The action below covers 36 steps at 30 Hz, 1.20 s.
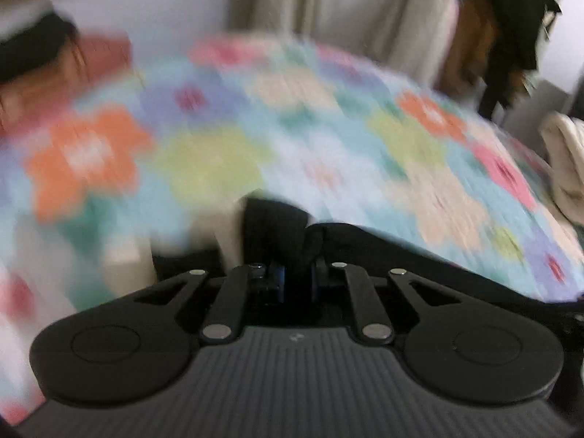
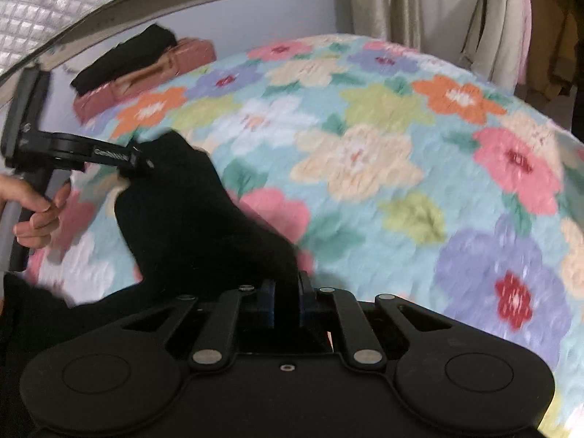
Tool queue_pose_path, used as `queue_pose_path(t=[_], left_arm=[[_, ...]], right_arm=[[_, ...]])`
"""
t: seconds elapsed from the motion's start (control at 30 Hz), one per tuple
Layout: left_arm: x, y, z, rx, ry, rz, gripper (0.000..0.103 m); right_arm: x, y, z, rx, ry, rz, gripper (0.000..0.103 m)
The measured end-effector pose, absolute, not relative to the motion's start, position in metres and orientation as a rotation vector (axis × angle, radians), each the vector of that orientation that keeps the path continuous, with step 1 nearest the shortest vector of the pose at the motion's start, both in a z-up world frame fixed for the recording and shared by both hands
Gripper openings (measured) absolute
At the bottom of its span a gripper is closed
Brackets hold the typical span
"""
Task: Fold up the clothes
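Observation:
A black garment [image 2: 189,219] hangs stretched over the flowered bedspread [image 2: 365,160]. My right gripper [image 2: 286,294] is shut on one edge of it, with the cloth bunched between the blue pads. In the right wrist view my left gripper [image 2: 140,164] comes in from the left, held by a person's hand [image 2: 36,215], and is shut on the garment's far corner. The blurred left wrist view shows my left gripper [image 1: 297,259] pinching a fold of the black garment [image 1: 277,219], which trails off to the right below it.
A folded black piece [image 2: 124,54] lies on a pink-brown folded stack [image 2: 153,76] at the bed's far left. Curtains [image 2: 379,0] and hanging clothes [image 1: 511,36] stand behind the bed. A cream cloth [image 1: 565,168] lies at the right edge.

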State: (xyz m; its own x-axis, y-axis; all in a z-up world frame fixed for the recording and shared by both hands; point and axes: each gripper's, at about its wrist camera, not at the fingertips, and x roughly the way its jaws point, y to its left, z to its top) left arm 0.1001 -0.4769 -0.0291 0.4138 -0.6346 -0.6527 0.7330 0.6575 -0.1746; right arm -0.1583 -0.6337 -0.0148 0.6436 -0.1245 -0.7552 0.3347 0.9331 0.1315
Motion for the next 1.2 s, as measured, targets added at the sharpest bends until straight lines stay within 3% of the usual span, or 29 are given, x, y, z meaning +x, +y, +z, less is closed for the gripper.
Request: queue_pose_path(t=[0.27, 0.4, 0.43, 0.5, 0.53, 0.57, 0.6, 0.67, 0.83, 1.0, 1.2], left_arm=[[0.138, -0.489, 0.021, 0.179, 0.566, -0.753, 0.011], [0.158, -0.497, 0.007, 0.240, 0.618, -0.729, 0.014], [0.161, -0.499, -0.003, 0.266, 0.661, -0.715, 0.015], [0.169, -0.501, -0.024, 0.319, 0.745, -0.686, 0.019], [0.172, -0.502, -0.035, 0.345, 0.787, -0.671, 0.020], [0.175, -0.502, -0.044, 0.366, 0.827, -0.658, 0.033], [0.174, -0.497, -0.049, 0.367, 0.857, -0.666, 0.057], [0.170, -0.484, -0.056, 0.366, 0.914, -0.745, 0.080], [0.141, -0.442, -0.044, 0.313, 0.927, -0.816, 0.080], [0.077, -0.387, -0.023, 0.243, 0.954, -1.040, 0.084], [0.008, -0.322, -0.043, 0.476, 0.956, -1.063, 0.086]], right_arm=[[-0.085, -0.628, 0.022, 0.185, 0.745, -0.290, 0.011], [-0.062, -0.630, 0.024, 0.215, 0.727, -0.329, 0.012], [-0.060, -0.633, 0.018, 0.242, 0.748, -0.326, 0.019], [-0.061, -0.637, 0.008, 0.297, 0.775, -0.324, 0.022], [-0.070, -0.638, 0.004, 0.325, 0.765, -0.321, 0.031], [-0.082, -0.640, 0.001, 0.357, 0.754, -0.314, 0.040], [-0.099, -0.644, -0.002, 0.395, 0.739, -0.315, 0.044], [-0.129, -0.654, -0.008, 0.490, 0.739, -0.360, 0.053], [-0.199, -0.674, -0.027, 0.803, 0.787, -0.523, 0.056], [-0.258, -0.651, -0.046, 0.894, 0.795, -0.492, 0.058], [-0.301, -0.631, -0.065, 1.023, 0.765, -0.460, 0.063]])
